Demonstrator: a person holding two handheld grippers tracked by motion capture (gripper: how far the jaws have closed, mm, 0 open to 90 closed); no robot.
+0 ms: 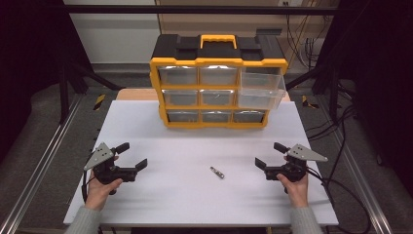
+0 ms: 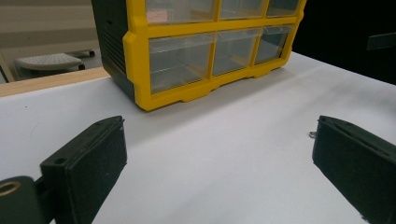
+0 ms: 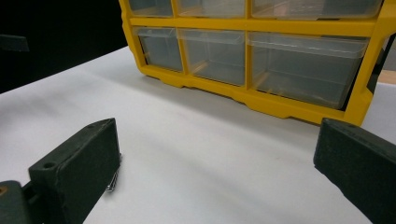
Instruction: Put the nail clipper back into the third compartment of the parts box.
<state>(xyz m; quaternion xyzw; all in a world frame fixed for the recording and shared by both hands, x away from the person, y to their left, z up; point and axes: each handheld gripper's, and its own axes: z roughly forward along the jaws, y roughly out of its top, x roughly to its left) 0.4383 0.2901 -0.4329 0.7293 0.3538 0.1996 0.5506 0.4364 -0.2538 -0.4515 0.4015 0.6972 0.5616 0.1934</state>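
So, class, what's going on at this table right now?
A person holds a gripper in each hand over a white table. The left gripper and the right gripper are both open and hold nothing. Between them lies a small metal part, untouched. Behind it stands a yellow drawer organizer, with its top right drawer pulled out.

My feed's evenly lit on the white table, dark surroundings at 3 and 9 o'clock, soft low-res blur, glare on the drawer fronts.
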